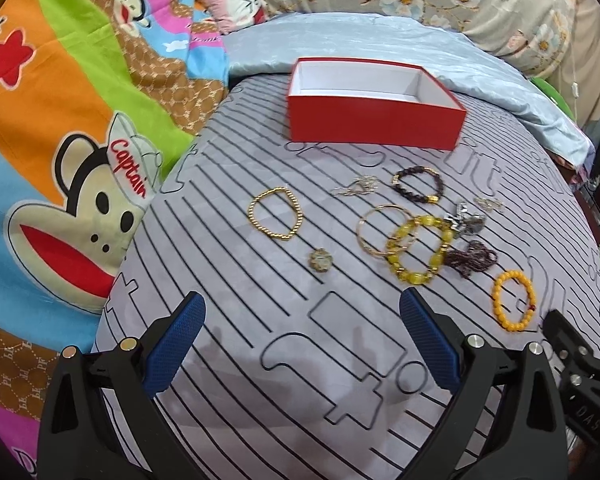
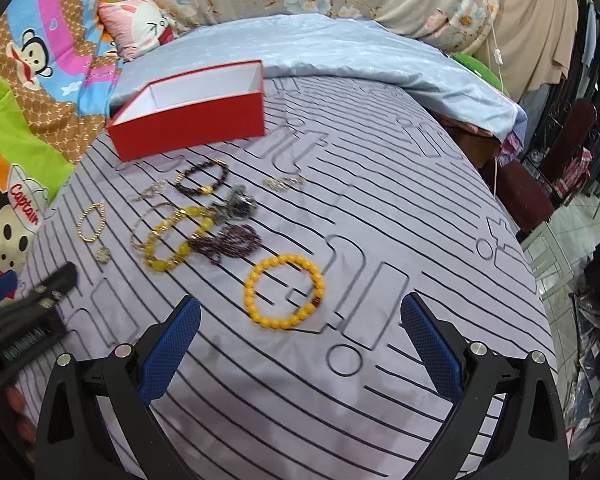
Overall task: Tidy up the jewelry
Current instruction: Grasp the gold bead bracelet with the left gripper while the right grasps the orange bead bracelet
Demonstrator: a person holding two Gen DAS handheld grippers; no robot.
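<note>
Box (image 1: pixel 374 122) far, empty; nothing stowed. Bracelets (image 2: pixel 285 293), all jewelry loose on bedspread (image 1: pixel 260 360). Left gripper (image 1: pixel 302 344), right gripper (image 2: pixel 300 346): both spread, empty.

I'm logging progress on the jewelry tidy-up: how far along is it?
Nothing looks done: the red box shows only its white inside. Nothing is in hand either; the left gripper and right gripper are both open and hold nothing. All the jewelry is left on the striped sheet, including the orange bead bracelet and gold bead bracelet.
</note>
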